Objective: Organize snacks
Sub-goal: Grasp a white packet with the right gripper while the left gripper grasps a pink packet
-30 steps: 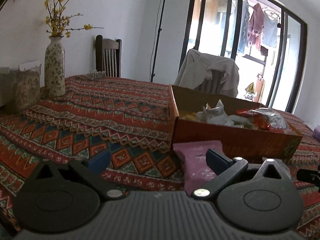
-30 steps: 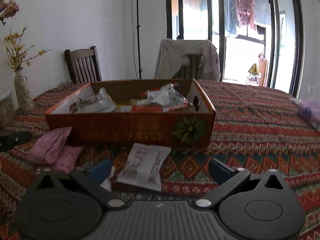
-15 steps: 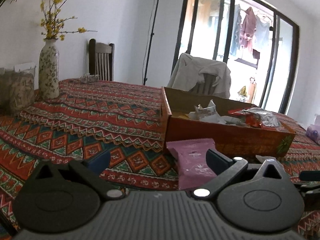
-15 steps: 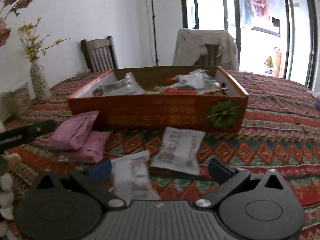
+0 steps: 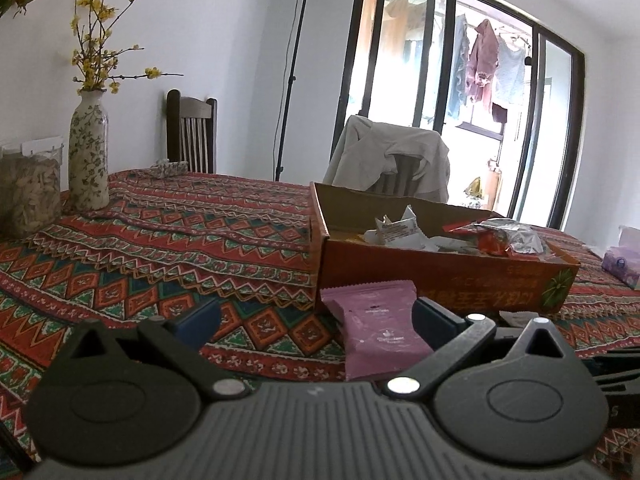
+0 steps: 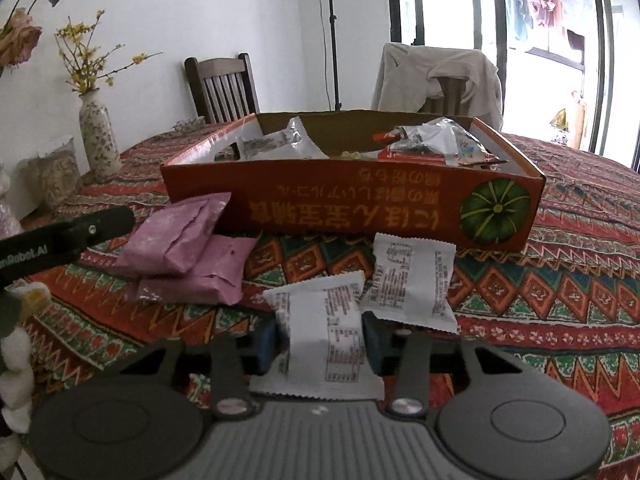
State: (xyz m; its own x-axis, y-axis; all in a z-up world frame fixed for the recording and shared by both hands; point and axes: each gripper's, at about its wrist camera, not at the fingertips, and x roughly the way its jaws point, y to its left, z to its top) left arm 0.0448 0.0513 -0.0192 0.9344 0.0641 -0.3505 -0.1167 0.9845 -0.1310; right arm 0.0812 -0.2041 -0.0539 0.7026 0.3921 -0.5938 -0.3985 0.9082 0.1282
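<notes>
Snacks lie scattered on the patterned tablecloth (image 6: pixel 560 280) in front of an orange cardboard box (image 6: pixel 360 204), which already holds several white and silvery wrappers. Just in front of the box rest two white packets: the nearer white packet (image 6: pixel 324 332) sits between the blue pads of the right gripper (image 6: pixel 320 338), whose jaws are closing in on it, both pads right at its edges. The second white packet (image 6: pixel 412 280) lies beside it, its edge partly under the first, nearer the box's pumpkin emblem. To their left two pink packets (image 6: pixel 188 256) are stacked, the upper one leaning against the box wall.

The left gripper (image 5: pixel 316 320) hovers low over the cloth with its tongs spread wide apart, gripping nothing; the top pink packet (image 5: pixel 376 328) lies just inside its right finger (image 5: pixel 434 318). A floral vase (image 5: pixel 88 156) with yellow sprigs stands well apart at the table's far left, next to a clear jar (image 5: pixel 28 196).
</notes>
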